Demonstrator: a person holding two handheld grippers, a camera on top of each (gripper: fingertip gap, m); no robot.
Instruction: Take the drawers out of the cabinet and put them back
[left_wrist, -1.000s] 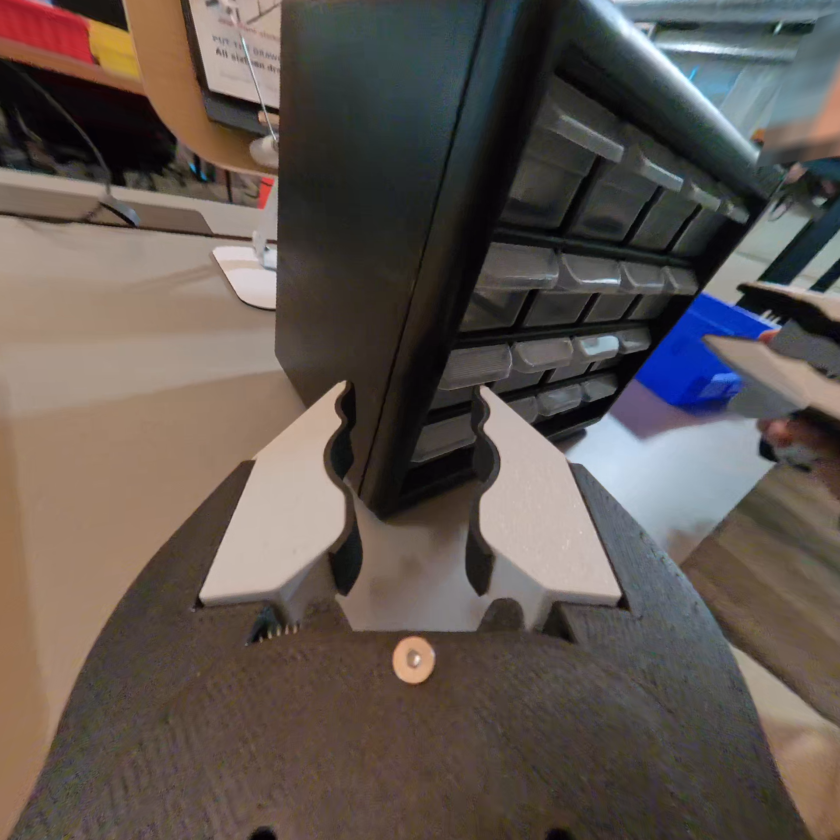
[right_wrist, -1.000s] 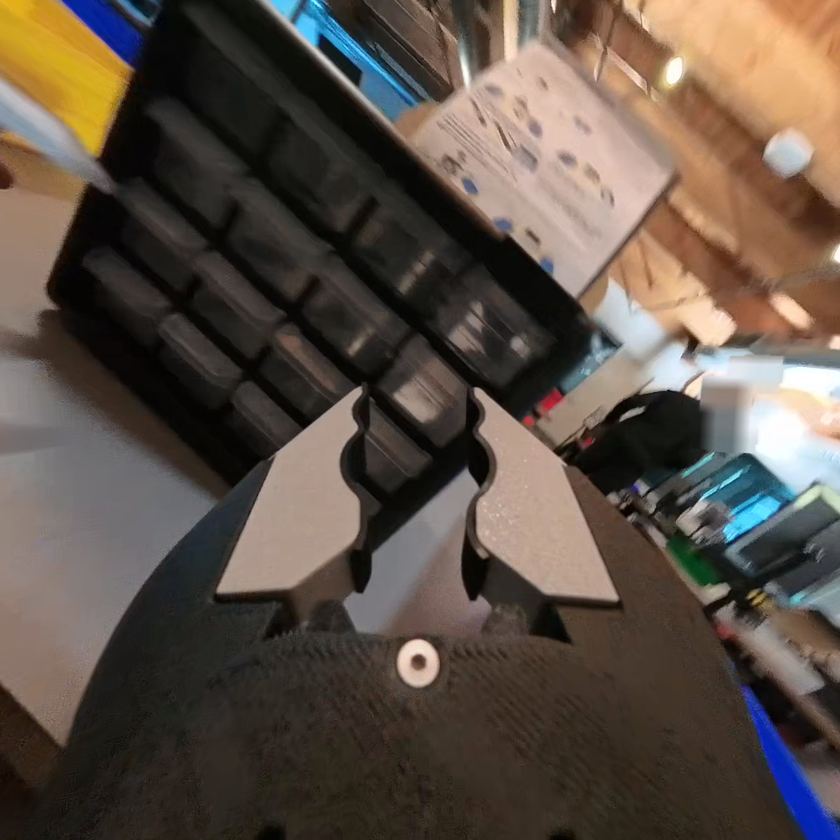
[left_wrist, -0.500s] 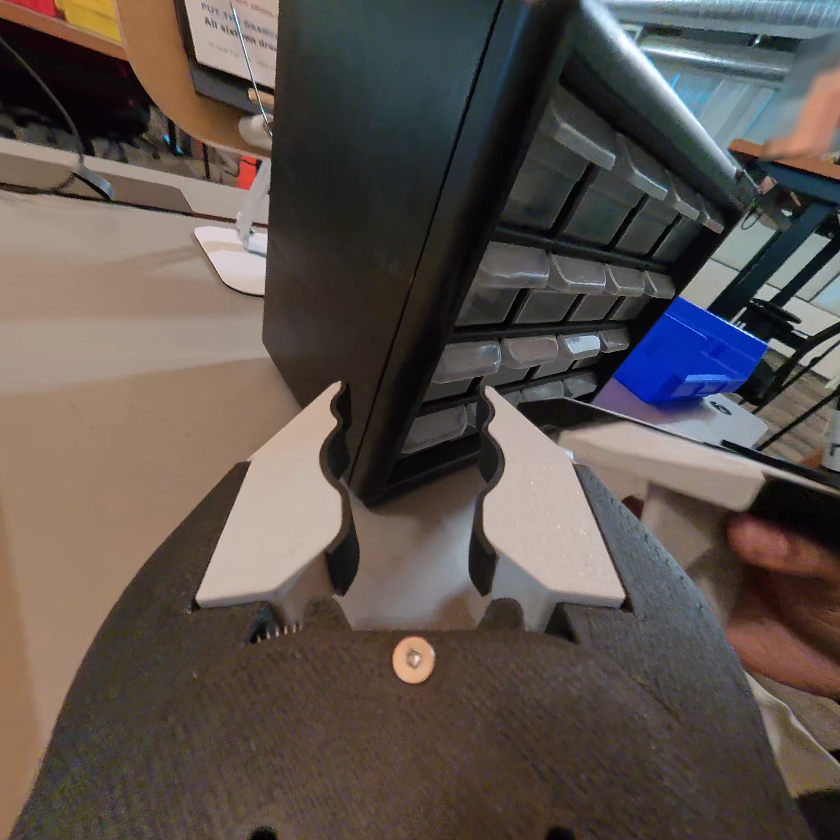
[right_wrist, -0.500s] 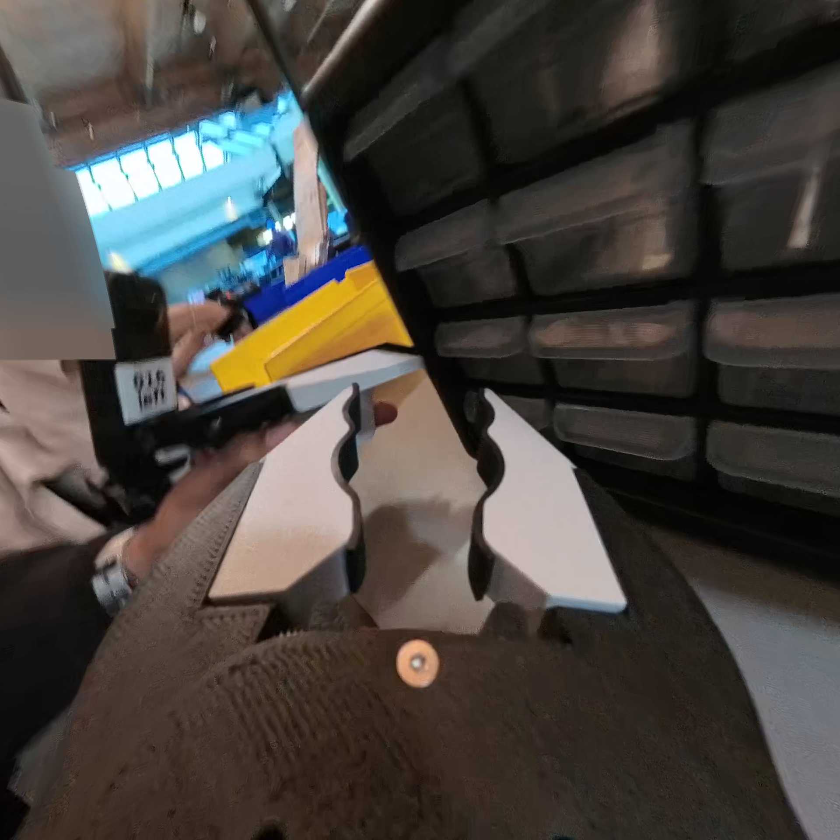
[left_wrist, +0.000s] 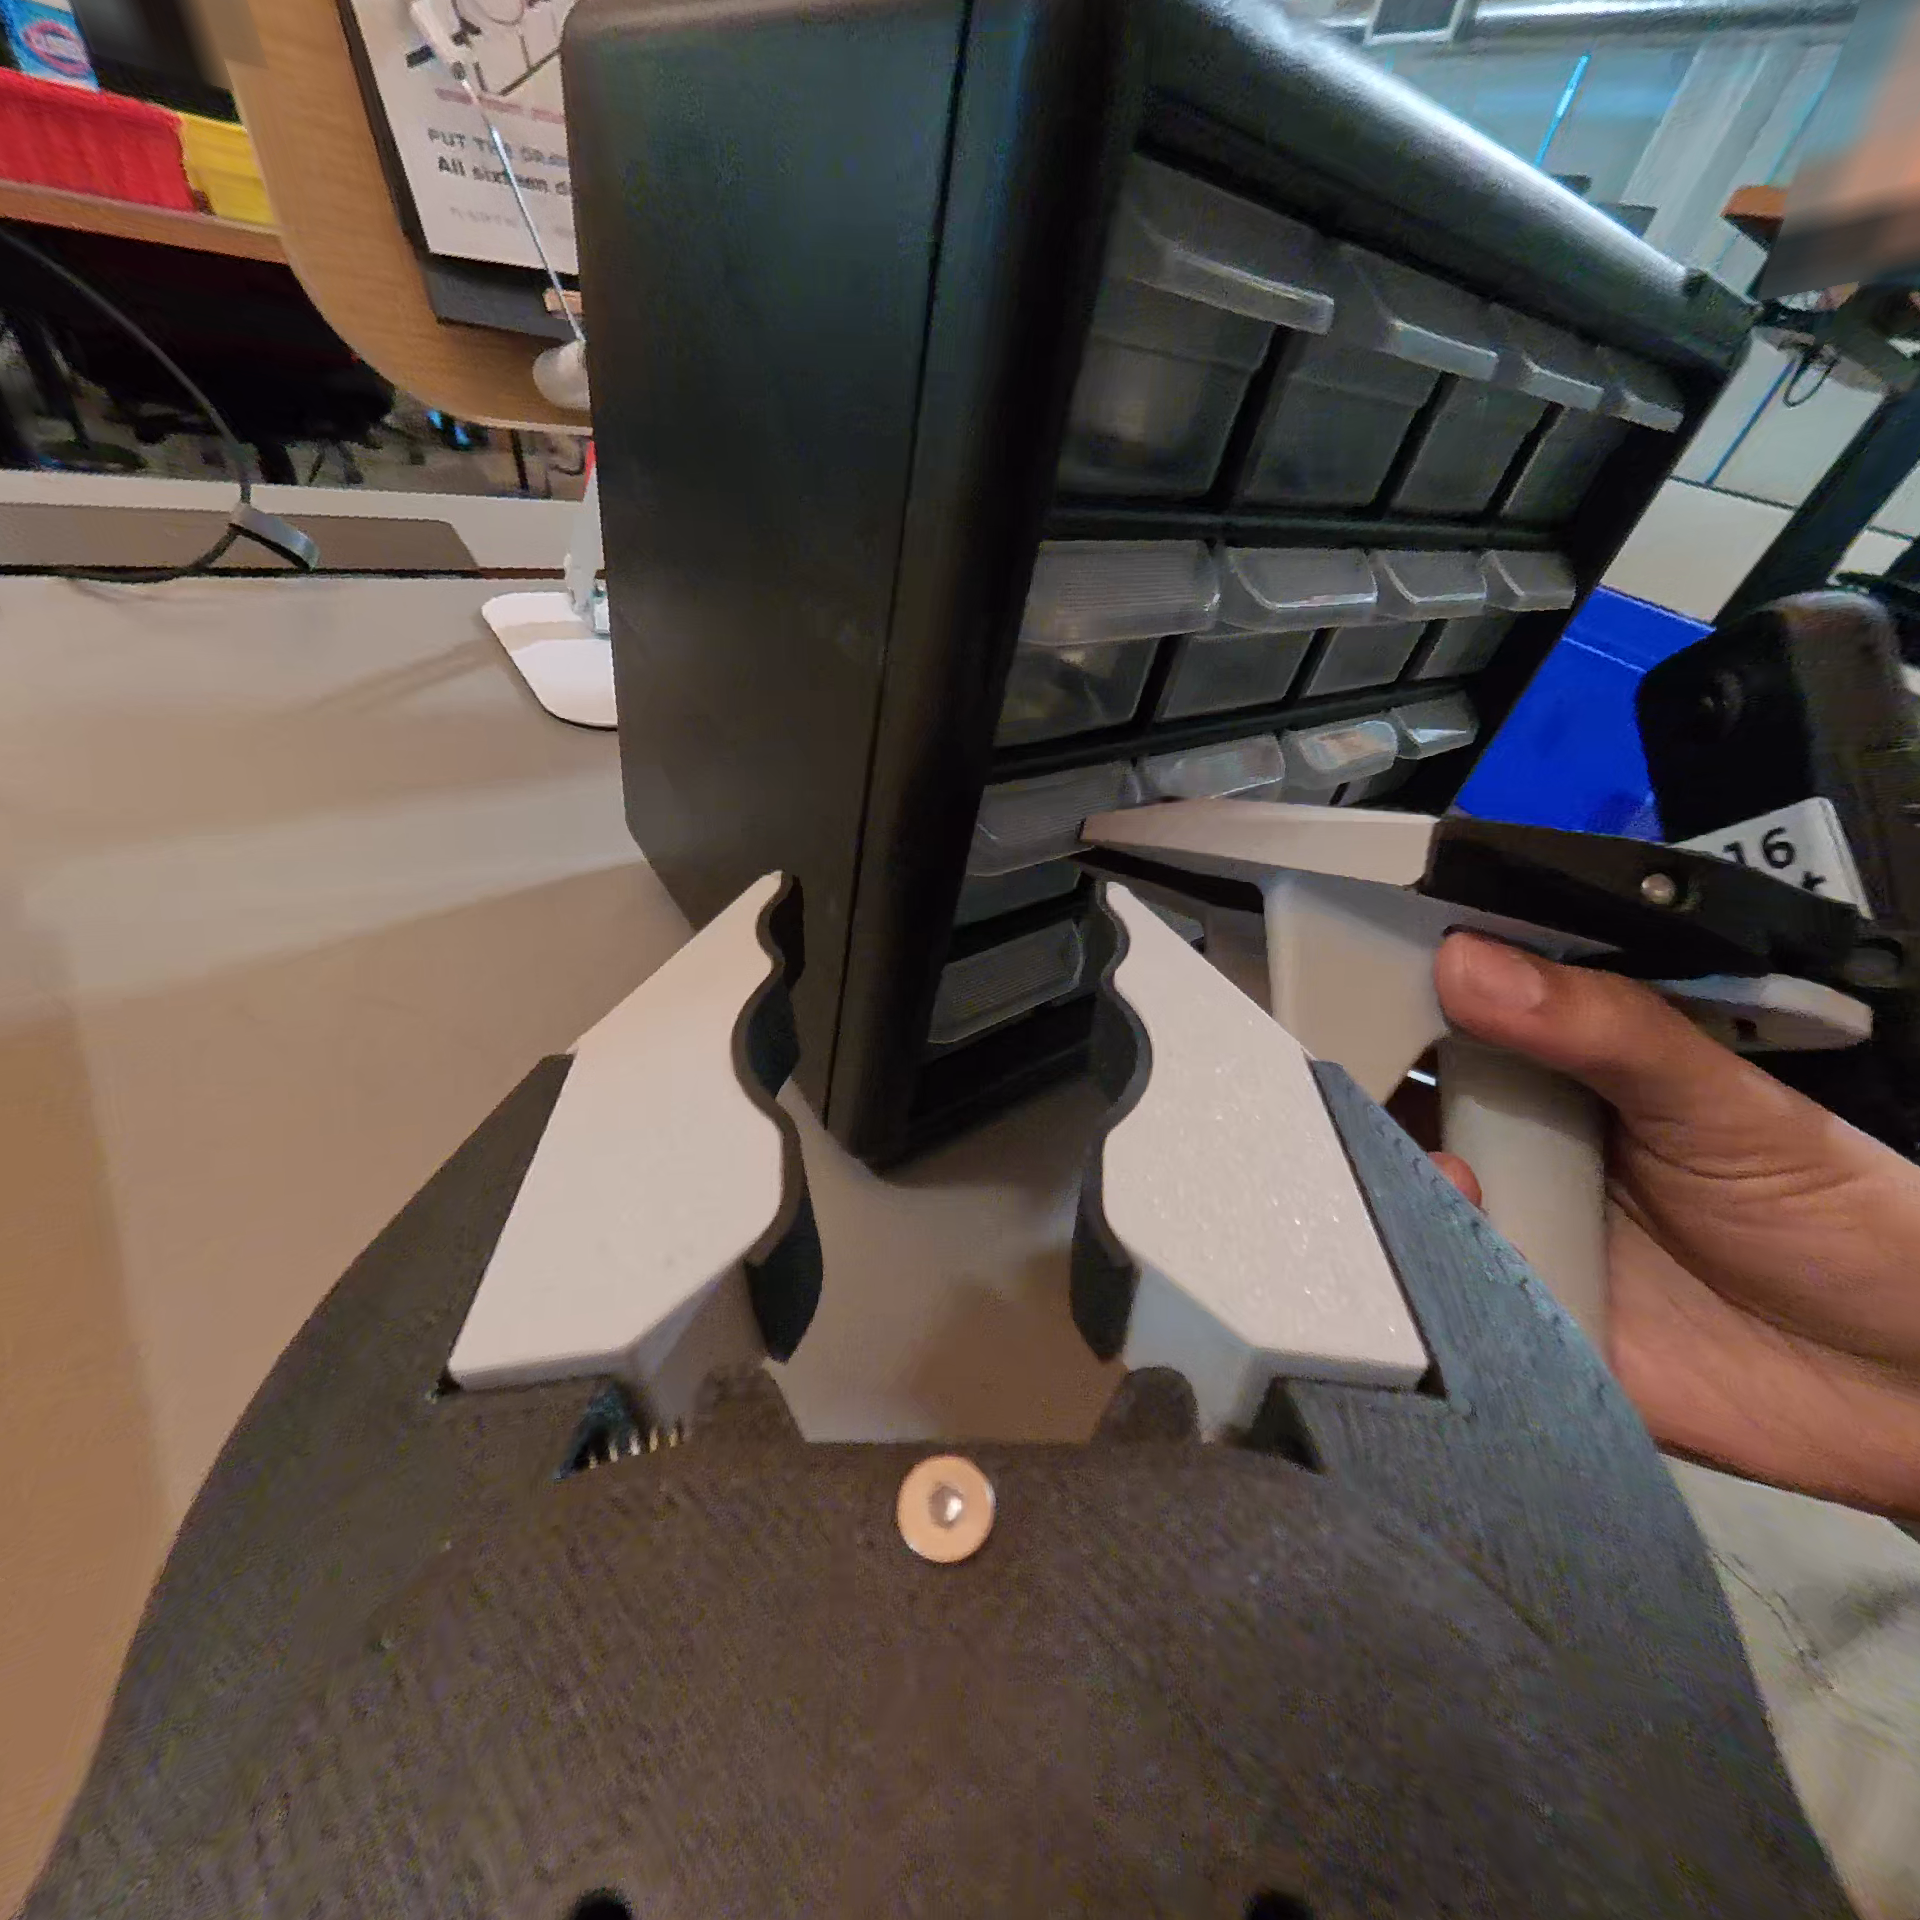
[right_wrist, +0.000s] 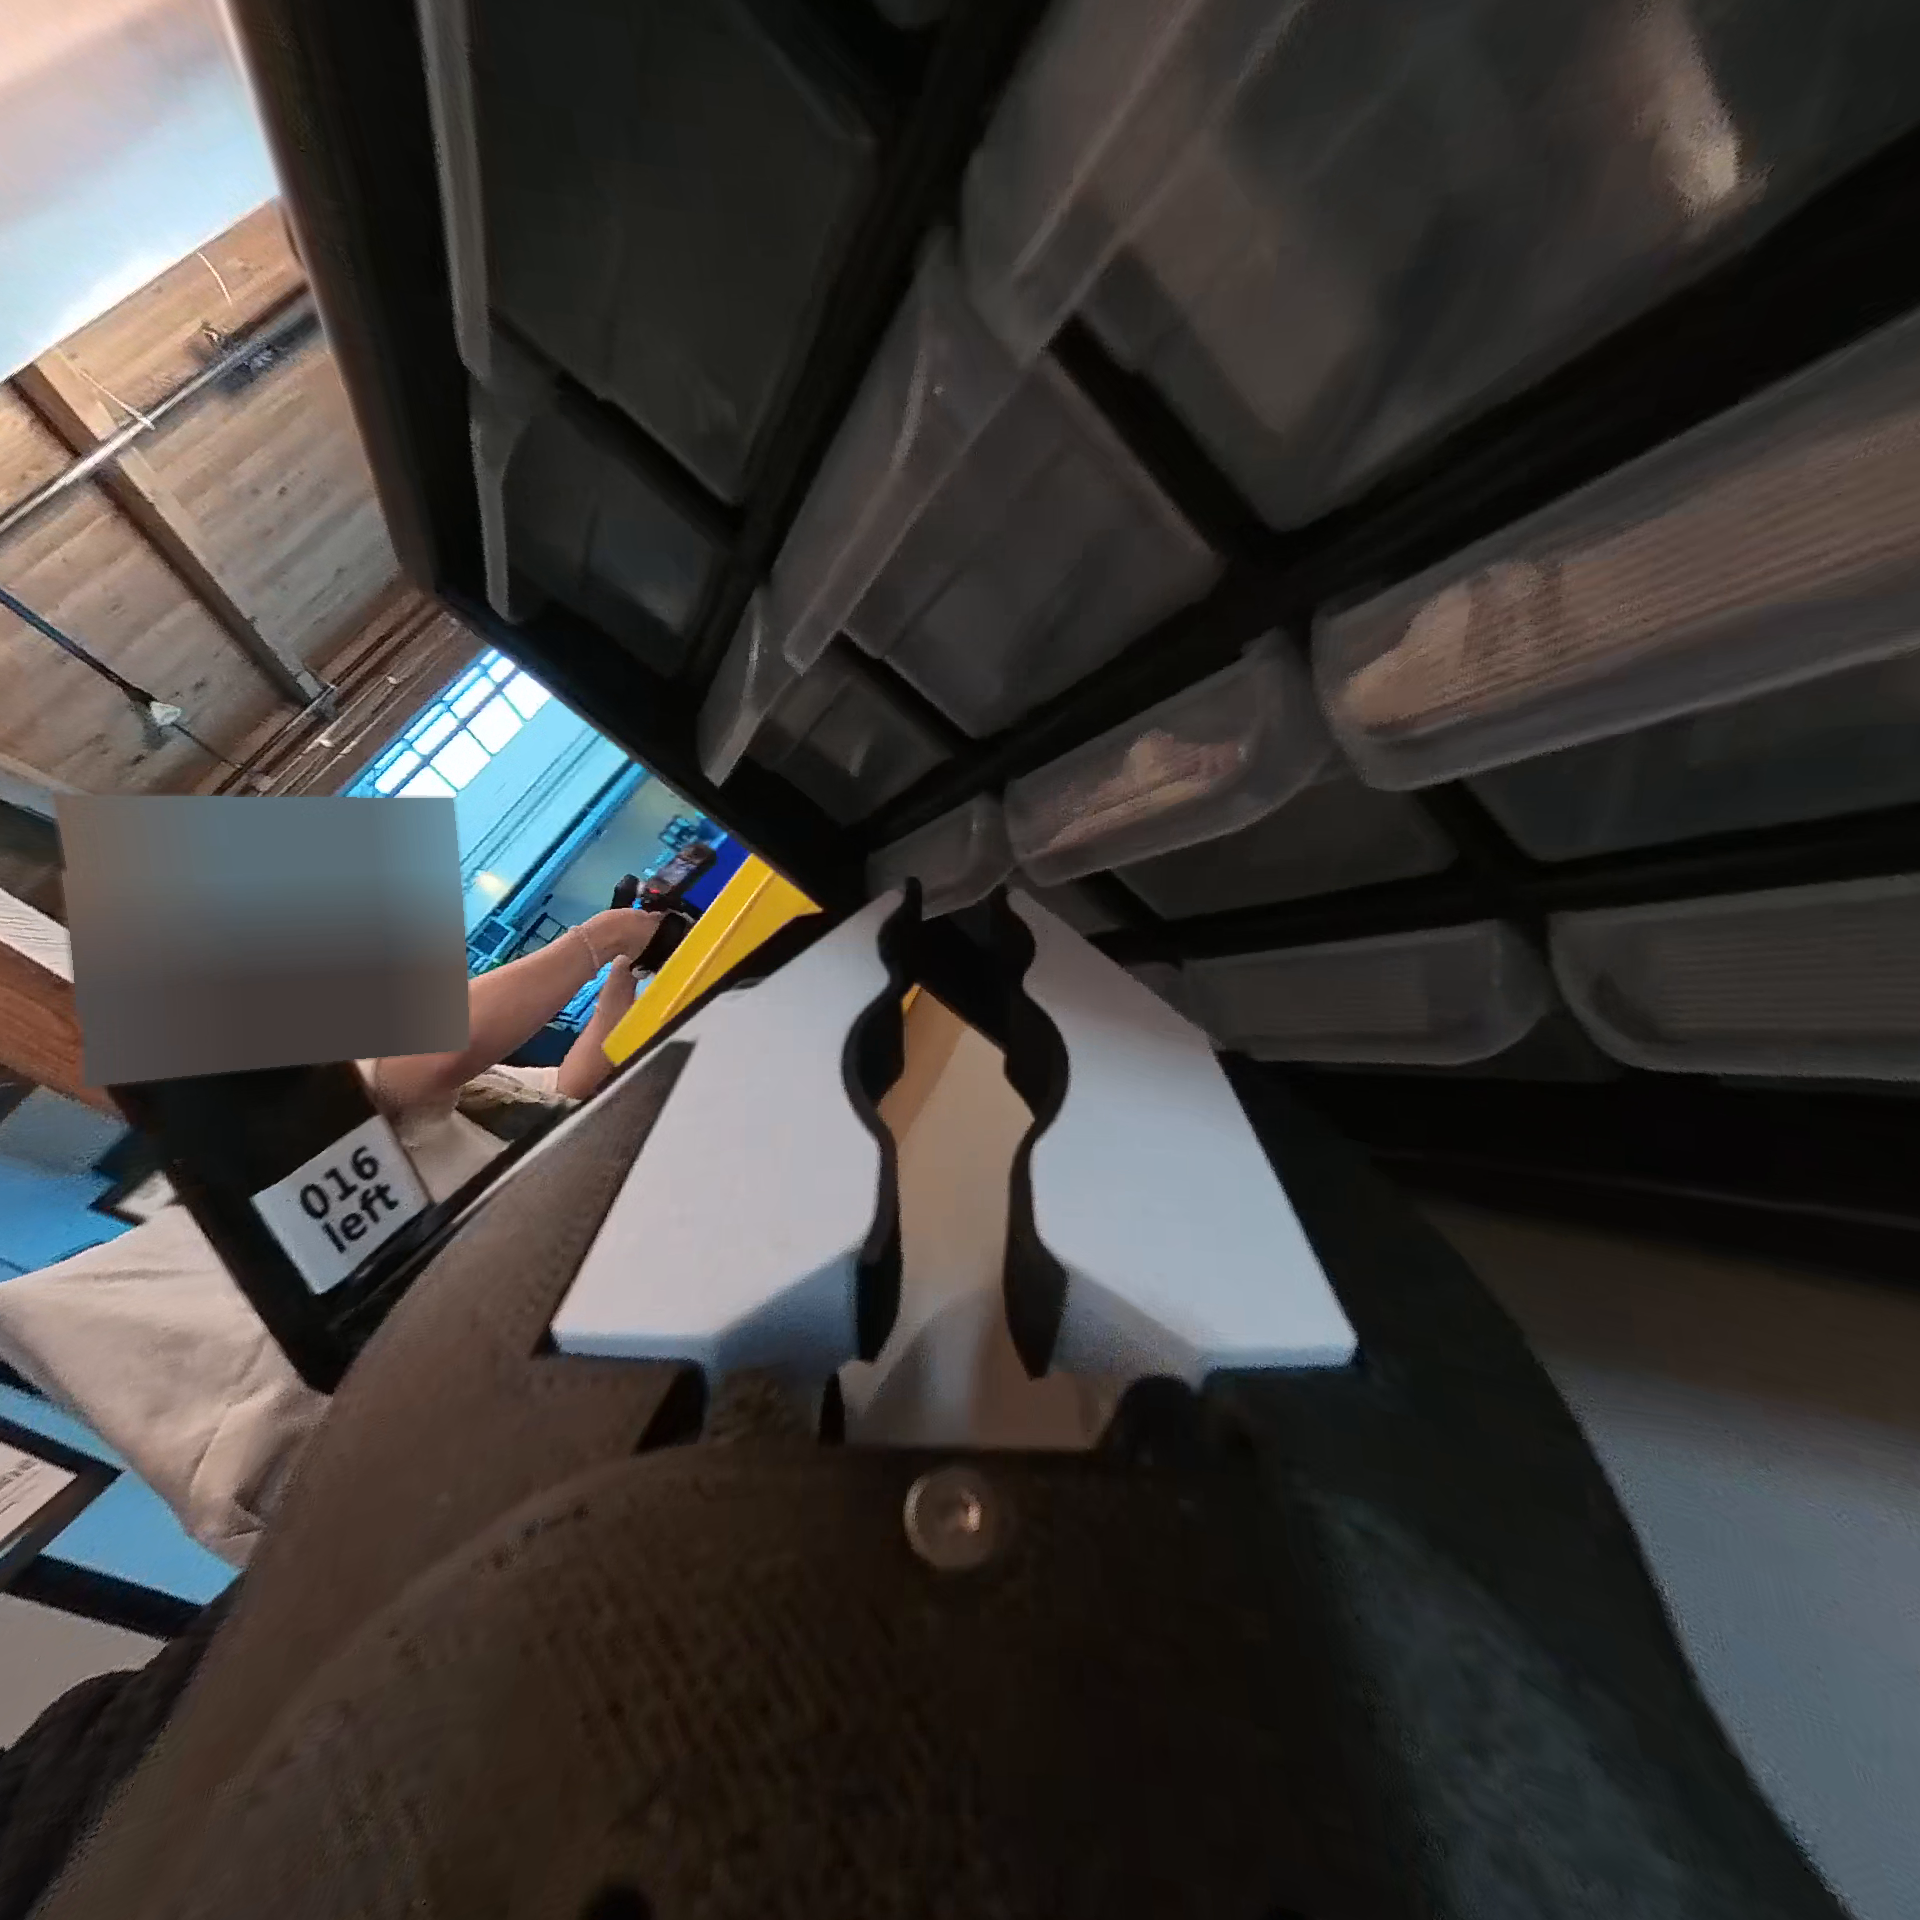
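A black cabinet (left_wrist: 758, 468) with several clear drawers stands on the beige table (left_wrist: 260, 883). My left gripper (left_wrist: 943, 894) is open, one finger on each side of the cabinet's bottom front-left corner. My right gripper (left_wrist: 1101, 836), held by a hand, reaches in from the right. Its tips are at the handle of the leftmost drawer (left_wrist: 1039, 821) in the third row. In the right wrist view the cabinet (right_wrist: 343, 312) fills the top. The right gripper (right_wrist: 956, 894) has its jaws narrowed to a small gap right at that drawer's handle (right_wrist: 940, 847). Whether they pinch it is hidden.
A blue bin (left_wrist: 1558, 727) sits behind the cabinet's right side. A white stand base (left_wrist: 551, 655) with a sign is on the table behind its left side. A yellow bin (right_wrist: 707, 956) and another person's arm (right_wrist: 540, 977) show far off.
My right gripper has swung in low to the cabinet's left column of drawers, and its jaws have narrowed from wide open. My left gripper has stayed at the cabinet's corner.
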